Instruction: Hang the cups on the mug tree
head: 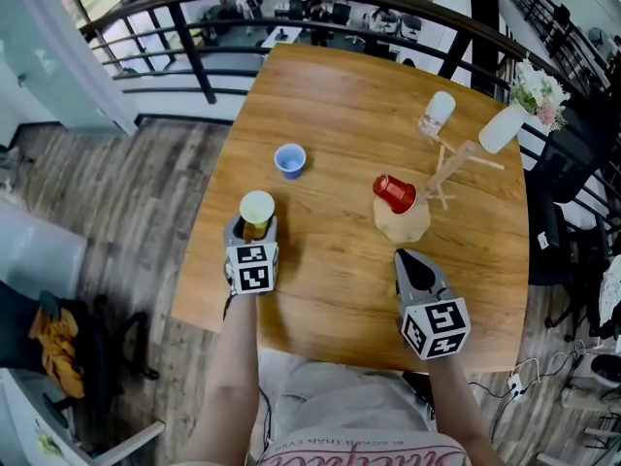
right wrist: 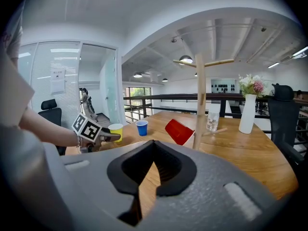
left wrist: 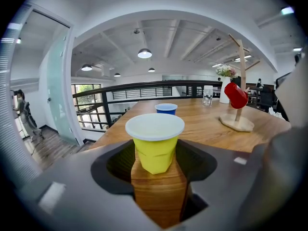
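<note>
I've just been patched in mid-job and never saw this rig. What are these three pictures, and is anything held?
No robot arm here: a person holds a two-jaw gripper in each hand; the marker cubes are part of them. The head view looks steeply down from the person's head. The other two views come from cameras riding on each gripper, looking along its jaws. On the wooden table stand a blue cup, a glass, a white vase and a mug tree with a red cup hanging tilted on it. The left gripper has the yellow cup between its jaws, with gaps at both sides, so it isn't gripped yet. The right gripper is closed and empty.
</note>
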Demonstrator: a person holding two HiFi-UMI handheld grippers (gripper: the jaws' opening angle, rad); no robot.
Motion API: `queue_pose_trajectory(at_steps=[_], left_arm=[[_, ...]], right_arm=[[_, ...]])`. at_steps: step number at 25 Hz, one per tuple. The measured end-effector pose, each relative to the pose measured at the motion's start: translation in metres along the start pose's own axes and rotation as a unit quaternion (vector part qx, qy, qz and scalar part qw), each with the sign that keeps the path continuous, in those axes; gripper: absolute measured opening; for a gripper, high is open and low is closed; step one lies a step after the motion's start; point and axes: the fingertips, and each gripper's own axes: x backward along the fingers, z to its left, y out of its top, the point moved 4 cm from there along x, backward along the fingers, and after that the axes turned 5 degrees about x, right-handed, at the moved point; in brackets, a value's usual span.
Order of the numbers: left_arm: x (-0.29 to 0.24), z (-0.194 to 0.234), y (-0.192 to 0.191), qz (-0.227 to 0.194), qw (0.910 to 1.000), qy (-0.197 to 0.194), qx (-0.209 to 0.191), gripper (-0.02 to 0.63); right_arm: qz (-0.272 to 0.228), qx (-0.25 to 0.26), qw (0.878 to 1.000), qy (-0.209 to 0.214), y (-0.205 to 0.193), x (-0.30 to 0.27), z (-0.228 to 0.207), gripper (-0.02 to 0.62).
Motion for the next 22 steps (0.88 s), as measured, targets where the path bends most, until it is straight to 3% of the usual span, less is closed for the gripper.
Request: queue_pose_trajectory(at_steps=[8,22], left_arm=[[0.023,-0.019,0.03,-0.029,0.9996,0.005,0.0,0.276],[0.06,-0.042,0.102,-0.1,0.9934,0.007,-0.055,0.277]], right_arm=[[-0.018,0.006,1.0,0.001,0.013,0.017,-0.019,0.002],[-0.077,0.017,0.997,-0.007,0.044,0.036,-0.04,0.002]])
